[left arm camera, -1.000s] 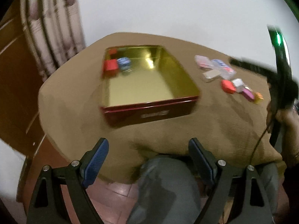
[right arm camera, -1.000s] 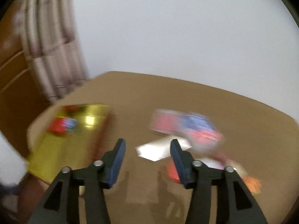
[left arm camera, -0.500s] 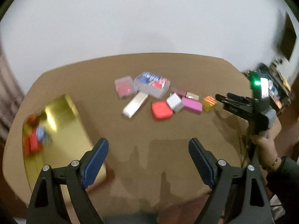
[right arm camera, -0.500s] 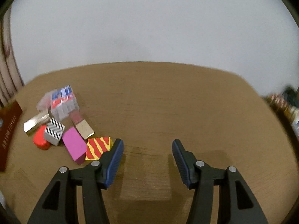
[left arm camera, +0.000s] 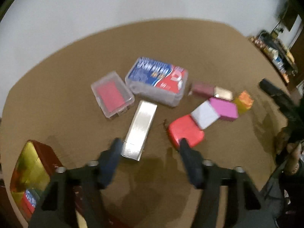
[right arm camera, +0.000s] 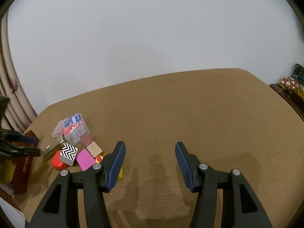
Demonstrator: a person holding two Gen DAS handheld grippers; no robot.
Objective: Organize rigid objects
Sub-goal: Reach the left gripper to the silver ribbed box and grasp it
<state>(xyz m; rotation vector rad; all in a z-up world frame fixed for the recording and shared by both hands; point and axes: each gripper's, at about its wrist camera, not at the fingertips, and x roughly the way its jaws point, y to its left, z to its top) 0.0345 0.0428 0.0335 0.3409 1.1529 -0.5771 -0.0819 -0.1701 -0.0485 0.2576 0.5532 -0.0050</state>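
Note:
A pile of small boxes lies on the brown table [left arm camera: 190, 43]. My left gripper [left arm camera: 149, 145] hangs low over it and points steeply down, its jaws closing. The near end of a silver box [left arm camera: 141, 125] lies between its fingers, close to the left one, and no pad presses on it. The right finger overlaps a red rounded box [left arm camera: 187, 131]. My right gripper [right arm camera: 150, 148] stands open over bare table to the right of the pile. Its left finger hides part of a yellow-and-red striped block [right arm camera: 99, 158].
A gold-lined red tin [left arm camera: 28, 171] with small boxes inside sits at lower left. Beyond the silver box lie a clear case [left arm camera: 112, 94], a blue-and-red labelled box [left arm camera: 157, 79], a pink block [left arm camera: 225, 107] and an orange block [left arm camera: 244, 101]. A zigzag block [right arm camera: 68, 153] shows on the right wrist view.
The left gripper swung from the tin over to the pile and came down close to the silver box, its jaws narrower. The right gripper swung to the table right of the pile.

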